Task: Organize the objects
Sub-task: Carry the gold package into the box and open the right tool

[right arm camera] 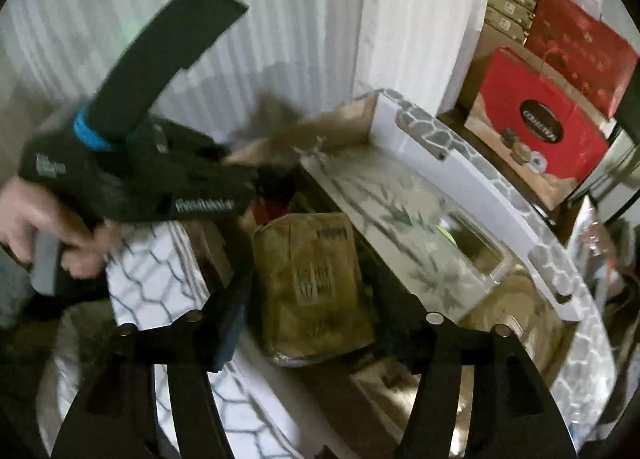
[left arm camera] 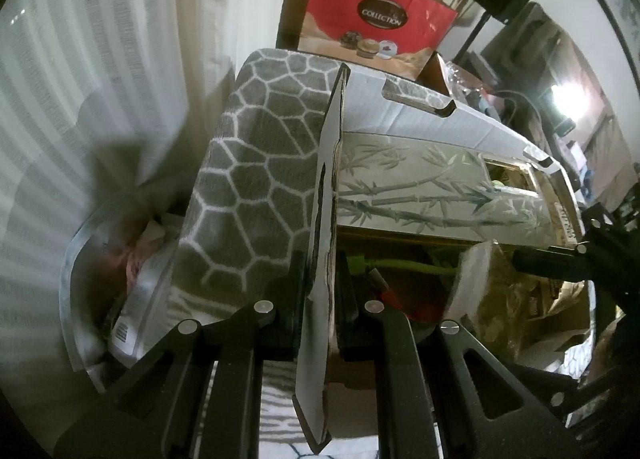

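Here, left gripper (left arm camera: 318, 311) clamping grey honeycomb-patterned box (left arm camera: 256, 163) wall, white inside

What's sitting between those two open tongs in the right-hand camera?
In the right wrist view, a tan paper-wrapped package lies between the open right tongs, inside the grey honeycomb-patterned box. Nothing grips it yet.

Red box (left arm camera: 380, 11): "COLLECTION" on dark oval.
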Motion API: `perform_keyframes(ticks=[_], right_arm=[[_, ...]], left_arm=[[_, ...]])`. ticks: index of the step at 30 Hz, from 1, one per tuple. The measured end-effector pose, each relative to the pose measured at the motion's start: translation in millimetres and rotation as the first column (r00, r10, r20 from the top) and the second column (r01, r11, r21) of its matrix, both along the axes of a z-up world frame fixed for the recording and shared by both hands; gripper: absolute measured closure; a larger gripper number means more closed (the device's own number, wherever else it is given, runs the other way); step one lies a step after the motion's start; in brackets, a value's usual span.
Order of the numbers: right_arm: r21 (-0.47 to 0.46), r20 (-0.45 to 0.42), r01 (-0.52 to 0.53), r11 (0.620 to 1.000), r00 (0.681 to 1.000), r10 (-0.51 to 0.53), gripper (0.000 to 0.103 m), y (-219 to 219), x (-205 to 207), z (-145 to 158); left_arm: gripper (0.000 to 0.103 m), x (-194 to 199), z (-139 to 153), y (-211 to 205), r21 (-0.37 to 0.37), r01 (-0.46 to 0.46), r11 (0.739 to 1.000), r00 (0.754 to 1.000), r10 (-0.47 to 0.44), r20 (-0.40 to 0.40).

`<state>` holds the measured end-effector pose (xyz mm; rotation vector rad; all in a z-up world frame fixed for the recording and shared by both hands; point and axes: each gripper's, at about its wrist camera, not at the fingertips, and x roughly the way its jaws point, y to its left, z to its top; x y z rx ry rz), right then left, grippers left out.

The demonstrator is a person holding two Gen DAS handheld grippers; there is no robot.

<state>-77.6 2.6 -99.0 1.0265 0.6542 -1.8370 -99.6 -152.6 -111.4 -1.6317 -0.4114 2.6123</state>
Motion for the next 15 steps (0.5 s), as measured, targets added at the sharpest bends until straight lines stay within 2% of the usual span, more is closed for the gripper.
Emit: perform_keyframes(ticks=[8, 15], right_arm=[[-0.104, 0.062, 0.084, 0.991, 0.995, -0.078, 0.04, 38.9, -12.1, 20.5], [-0.132, 0.097, 0.167, 0.977, 0.983, -0.155, 0.04, 67.6, -15.4, 44.5]], left_arm=[[0.092, -0.4, -0.2, 0.1, -0.004, -0.003, 1.0, 1.0, 0.003, 0.002], [0.092, 1.2, 0.1, 3.0, -0.022, 0.004, 1.0, 1.0, -0.004, -0.002]])
